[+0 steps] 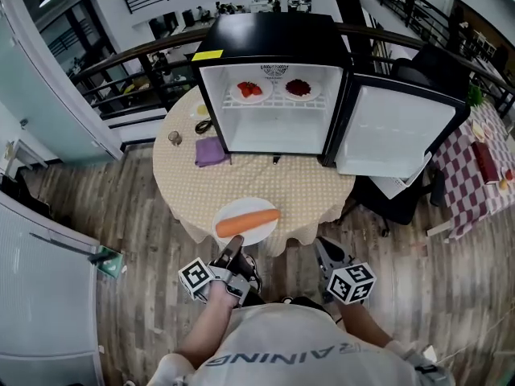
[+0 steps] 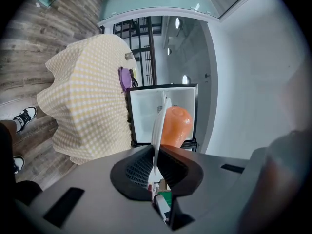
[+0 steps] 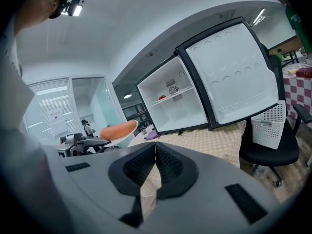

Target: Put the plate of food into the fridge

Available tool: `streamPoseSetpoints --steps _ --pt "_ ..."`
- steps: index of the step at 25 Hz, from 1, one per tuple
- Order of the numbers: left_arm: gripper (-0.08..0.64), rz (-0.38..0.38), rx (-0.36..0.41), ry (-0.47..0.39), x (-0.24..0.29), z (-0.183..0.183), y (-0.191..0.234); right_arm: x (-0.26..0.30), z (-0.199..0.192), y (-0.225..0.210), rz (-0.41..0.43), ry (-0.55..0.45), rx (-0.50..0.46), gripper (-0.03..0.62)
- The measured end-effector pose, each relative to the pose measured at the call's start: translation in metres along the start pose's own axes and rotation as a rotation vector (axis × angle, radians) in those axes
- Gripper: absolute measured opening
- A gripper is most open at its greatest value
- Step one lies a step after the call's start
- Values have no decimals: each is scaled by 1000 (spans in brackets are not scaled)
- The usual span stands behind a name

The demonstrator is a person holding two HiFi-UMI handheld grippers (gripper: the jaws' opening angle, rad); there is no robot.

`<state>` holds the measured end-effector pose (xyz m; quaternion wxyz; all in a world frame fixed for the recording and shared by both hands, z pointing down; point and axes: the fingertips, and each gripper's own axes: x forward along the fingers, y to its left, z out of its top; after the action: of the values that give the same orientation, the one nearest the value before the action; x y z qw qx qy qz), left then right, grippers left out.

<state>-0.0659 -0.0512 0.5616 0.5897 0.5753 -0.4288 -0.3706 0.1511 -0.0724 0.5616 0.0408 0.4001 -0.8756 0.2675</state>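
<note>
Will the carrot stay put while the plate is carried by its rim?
The carrot lies loose, rounded, on the white plate: probably rolls if tilted. The left gripper pinches only the rim, so the plate may pivot.

The round tabletop (image 1: 241,185), draped in a yellow checked cloth, carries a folded purple cloth (image 1: 212,151) at its back left, with a small jar (image 1: 175,137) just left of that. Right of the tabletop stands a black chair (image 1: 404,207) bearing a white basket (image 3: 269,126). Farther right is a red-checked table (image 1: 460,175).

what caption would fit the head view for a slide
Left gripper holds a plate with a carrot by its rim, in front of the open fridge on the table.
</note>
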Motion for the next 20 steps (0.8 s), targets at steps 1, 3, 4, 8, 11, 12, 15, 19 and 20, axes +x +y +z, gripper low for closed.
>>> streamPoseSetpoints --steps 1,3,4,8,11,12,15,19,20 --pt "28 -3 2 9 9 6 -1 8 4 -3 -8 1 -1 23" --pt "28 -7 7 28 27 20 -2 26 13 -6 -20 0 1 23" --pt "28 -8 7 37 35 27 -3 35 18 -6 -24 -1 3 23" --pt "28 -4 0 66 60 57 -6 70 36 -2 -39 5 -5 23" --pt "28 -5 -6 89 78 81 -8 96 49 0 -58 9 -12 23" --pt "28 -5 -9 97 83 89 -9 104 52 1 -66 10 -13 23" --pt "28 2 -2 125 96 110 -8 126 60 7 -90 17 -11 23" --pt "28 37 32 188 112 128 0 149 70 13 -130 18 -16 23" --pt "28 31 33 203 117 131 1 154 71 14 -139 16 -16 23"
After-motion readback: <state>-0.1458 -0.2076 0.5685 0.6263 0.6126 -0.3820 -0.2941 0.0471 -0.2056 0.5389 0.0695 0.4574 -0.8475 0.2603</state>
